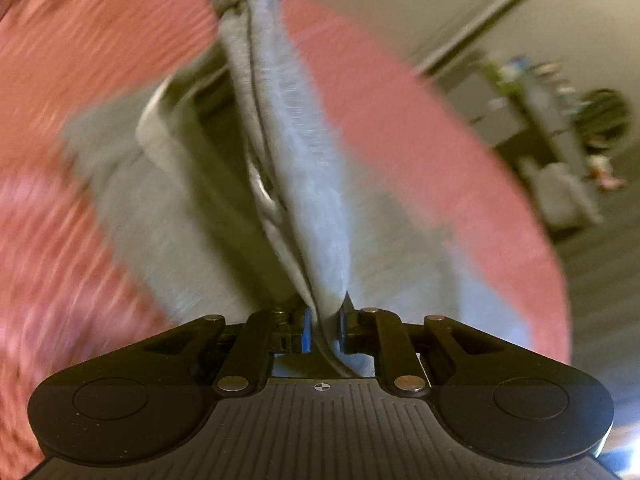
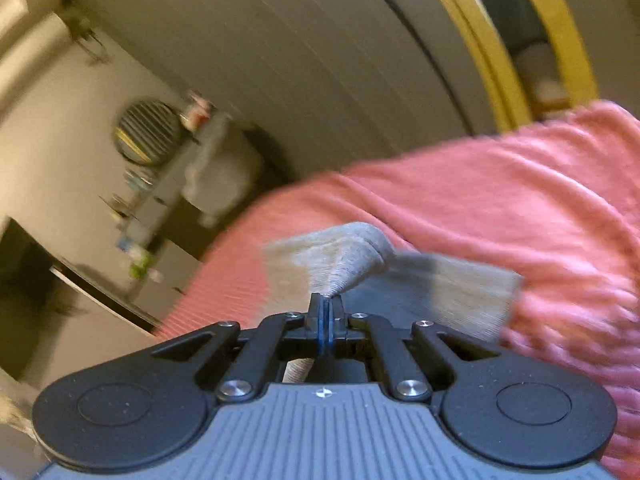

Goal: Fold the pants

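In the left wrist view, the left tongs (image 1: 325,322) are seen clamped narrowly on a raised ridge of the grey pants (image 1: 288,152), with the cloth pinched between the blue-lined pads and a fold of it trailing back behind them. From the grip the fabric is drawn up and away in a taut strip toward the top of the picture, where a bunched, ribbed part is visible. To the left of that strip a paler band of the garment, possibly a waistband or hem, is curled open; which of the two cannot be told through the blur. The rest of the pants is spread on a pink ribbed bedcover (image 1: 80,60), which is seen on both sides of the cloth. At the far right, a grey cabinet (image 1: 552,128) with small items on it is seen against a pale wall, heavily smeared.

In the right wrist view, a dark round wall ornament (image 2: 149,131) is seen at left above the cabinet. The right tongs (image 2: 327,304) are shown pressed fully together on a ribbed corner of the grey fabric, which is gathered into a small peak just ahead of the tips. A flat grey panel of the pants extends to the right over the pink cover. A yellow frame (image 2: 484,60) is seen at upper right.
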`<state>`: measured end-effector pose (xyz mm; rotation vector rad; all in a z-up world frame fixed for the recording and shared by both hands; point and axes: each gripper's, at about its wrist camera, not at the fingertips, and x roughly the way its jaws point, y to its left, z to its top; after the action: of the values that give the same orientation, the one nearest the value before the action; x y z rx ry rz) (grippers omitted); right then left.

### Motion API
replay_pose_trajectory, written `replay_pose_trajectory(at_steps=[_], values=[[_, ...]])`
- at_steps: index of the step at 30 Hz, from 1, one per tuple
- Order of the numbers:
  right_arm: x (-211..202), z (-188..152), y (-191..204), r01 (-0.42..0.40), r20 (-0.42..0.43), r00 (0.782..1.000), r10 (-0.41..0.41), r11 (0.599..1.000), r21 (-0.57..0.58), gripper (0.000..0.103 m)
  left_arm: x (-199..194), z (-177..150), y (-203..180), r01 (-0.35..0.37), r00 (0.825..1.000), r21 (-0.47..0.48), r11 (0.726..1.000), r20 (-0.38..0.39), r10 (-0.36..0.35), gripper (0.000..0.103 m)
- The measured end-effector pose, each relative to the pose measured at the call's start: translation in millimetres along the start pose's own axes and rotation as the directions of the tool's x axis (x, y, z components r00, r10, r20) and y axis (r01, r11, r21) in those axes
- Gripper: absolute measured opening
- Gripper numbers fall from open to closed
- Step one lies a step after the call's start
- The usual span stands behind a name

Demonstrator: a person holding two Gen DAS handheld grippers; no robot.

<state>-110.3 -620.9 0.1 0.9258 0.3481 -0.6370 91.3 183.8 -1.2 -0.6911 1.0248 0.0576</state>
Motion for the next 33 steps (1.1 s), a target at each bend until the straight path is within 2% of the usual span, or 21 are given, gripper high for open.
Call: replay_pose_trajectory(at_steps=[2, 4, 6, 7, 8, 10, 14, 15, 17, 19, 22, 23, 24, 25, 26, 29, 33], values=[[10.0, -13.0, -5.2, 0.057, -0.033, 0.998, -0.059, 0.997, -0.042, 0.003, 12.6, -4.3, 9.2, -0.063, 0.998, -0.017, 0.998, -0.01, 0.063, 0.021], [16.6, -23.8, -3.8, 0.097, -0.051, 0.993, -0.102, 0.991, -0.094, 0.008, 10.5, -6.5, 7.0, -0.067, 0.996, 0.004, 0.998, 0.052, 0.067, 0.032], [21.8, -28.2, -3.2, 0.085, -0.085, 0.992, -0.094, 0.991, -0.104, 0.008, 9.8, -5.0, 4.8, -0.082, 0.992, 0.014, 0.997, 0.095, 0.081, 0.055], [25.3, -30.2, -4.0, 0.079, -0.108, 0.99, -0.09, 0.992, -0.096, 0.011, 12.0, -0.8, 5.6, -0.081, 0.991, 0.009, 0.997, 0.106, 0.08, 0.06], [27.9, -30.1, -9.4, 0.074, -0.123, 0.989, -0.084, 0.994, -0.083, 0.015, 14.1, 3.6, 4.4, -0.085, 0.99, -0.006, 0.996, 0.113, 0.085, 0.062], [32.6, -34.2, -14.9, 0.054, -0.159, 0.985, -0.06, 0.998, -0.041, 0.016, 13.6, 5.6, 15.3, -0.088, 0.987, -0.054, 0.995, 0.128, 0.094, 0.062], [33.1, -35.2, -26.4, 0.005, -0.172, 0.985, 0.004, 0.999, 0.054, 0.018, 11.5, 5.9, 30.5, -0.016, 0.989, -0.127, 0.992, 0.146, 0.035, 0.059], [31.3, -34.9, -29.5, -0.001, -0.17, 0.985, 0.013, 0.998, 0.07, 0.018, 12.3, 6.8, 33.5, -0.013, 0.989, -0.135, 0.991, 0.142, 0.032, 0.058], [32.7, -30.8, -32.5, -0.007, -0.168, 0.986, 0.023, 0.996, 0.093, 0.029, 14.1, 8.0, 37.9, -0.019, 0.989, -0.145, 0.989, 0.14, 0.039, 0.053], [33.2, -26.5, -35.7, -0.004, -0.156, 0.988, 0.021, 0.994, 0.109, 0.034, 15.2, 8.6, 41.0, -0.019, 0.989, -0.153, 0.988, 0.142, 0.041, 0.051], [43.4, -19.8, -35.5, -0.005, -0.155, 0.988, 0.024, 0.993, 0.12, 0.035, 16.9, 8.6, 43.8, -0.014, 0.99, -0.169, 0.986, 0.139, 0.038, 0.05], [47.9, -17.9, -33.8, -0.01, -0.159, 0.987, 0.028, 0.993, 0.114, 0.035, 17.7, 5.9, 42.7, -0.017, 0.99, -0.166, 0.986, 0.138, 0.04, 0.046], [51.6, -16.9, -31.3, -0.009, -0.162, 0.986, 0.025, 0.995, 0.099, 0.035, 17.0, 4.6, 42.8, -0.023, 0.99, -0.162, 0.986, 0.136, 0.046, 0.038], [55.7, -15.7, -27.7, -0.003, -0.162, 0.987, 0.016, 0.997, 0.078, 0.029, 17.5, 4.4, 42.3, -0.035, 0.99, -0.159, 0.987, 0.132, 0.057, 0.033], [58.8, -14.1, -22.2, 0.013, -0.159, 0.987, -0.005, 0.999, 0.051, 0.003, 15.8, 3.2, 42.8, -0.045, 0.99, -0.157, 0.987, 0.128, 0.066, 0.021], [48.1, -7.6, -2.9, 0.025, -0.115, 0.993, -0.029, 0.999, -0.031, 0.004, 9.1, 6.0, 39.4, -0.04, 0.988, -0.138, 0.99, 0.141, 0.059, 0.014], [12.3, 6.3, 11.0, -0.046, -0.03, 0.999, 0.045, 0.998, -0.046, 0.004, -11.1, 5.9, 31.6, 0.009, 0.982, -0.087, 0.996, 0.19, 0.008, 0.014]])
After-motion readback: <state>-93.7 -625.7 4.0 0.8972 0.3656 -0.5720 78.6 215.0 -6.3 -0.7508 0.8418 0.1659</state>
